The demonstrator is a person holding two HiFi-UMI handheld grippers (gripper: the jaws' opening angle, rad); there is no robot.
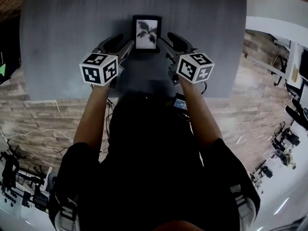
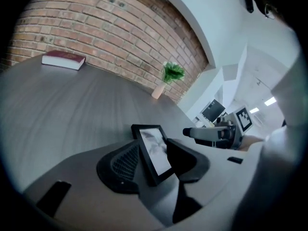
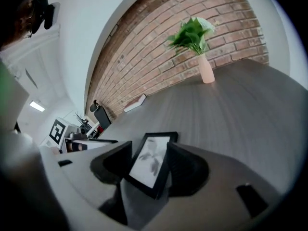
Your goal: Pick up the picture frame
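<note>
A black picture frame (image 1: 147, 33) with a grey leaf print stands upright on the grey table (image 1: 67, 37), near its front edge. My left gripper (image 1: 126, 44) sits just left of the frame and my right gripper (image 1: 166, 42) just right of it. In the left gripper view the frame (image 2: 156, 153) shows edge-on between the wide jaws of the left gripper (image 2: 150, 148). The right gripper view shows the frame (image 3: 148, 161) the same way inside the right gripper (image 3: 149, 149). Both stand open, and I see no pad pressing on the frame.
Far back on the table lie a red book (image 2: 63, 59) and a pink vase with a green plant (image 3: 197, 47), in front of a brick wall. The table's front edge (image 1: 130, 98) runs just behind my hands. Cables lie on the floor (image 1: 38, 124).
</note>
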